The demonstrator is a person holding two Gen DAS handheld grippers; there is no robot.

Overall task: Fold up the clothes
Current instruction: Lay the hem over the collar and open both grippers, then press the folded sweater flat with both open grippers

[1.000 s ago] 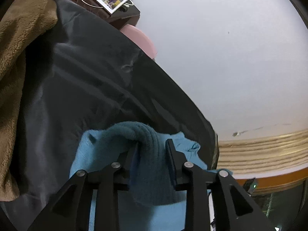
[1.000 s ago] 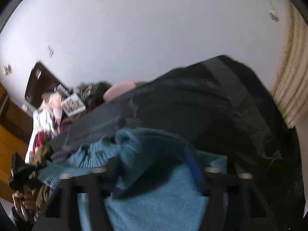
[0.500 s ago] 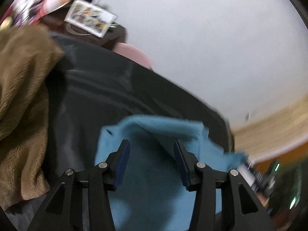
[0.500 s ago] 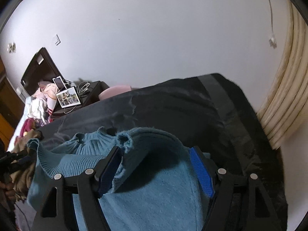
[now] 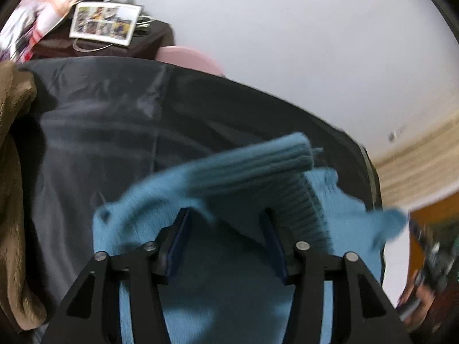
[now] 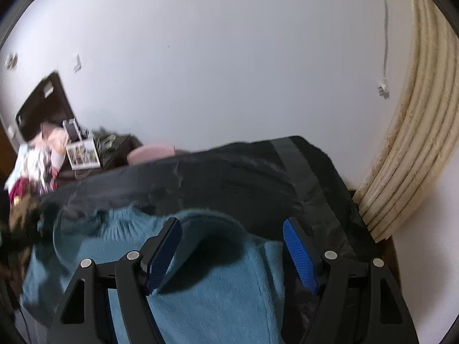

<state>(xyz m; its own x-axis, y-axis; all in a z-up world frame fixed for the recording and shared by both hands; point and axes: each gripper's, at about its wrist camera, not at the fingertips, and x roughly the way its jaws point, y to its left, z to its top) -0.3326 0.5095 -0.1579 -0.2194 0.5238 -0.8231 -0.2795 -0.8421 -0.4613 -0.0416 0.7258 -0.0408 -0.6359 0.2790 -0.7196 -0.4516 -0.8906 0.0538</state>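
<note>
Blue knit sweater (image 5: 229,301) lies on black sheet (image 5: 114,132).

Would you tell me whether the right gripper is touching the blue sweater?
Cannot tell. In the right wrist view the right gripper stands open over the blue sweater; neither contact nor a gap shows plainly.

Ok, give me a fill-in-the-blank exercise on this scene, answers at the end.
1. The sweater is ____ in colour.
2. It lies on a ____ cover.
3. The jaws of both the left gripper and the right gripper stand ____.
4. The fuzzy blanket at the left edge of the left wrist view is ____.

Answers: blue; black; open; brown
</note>
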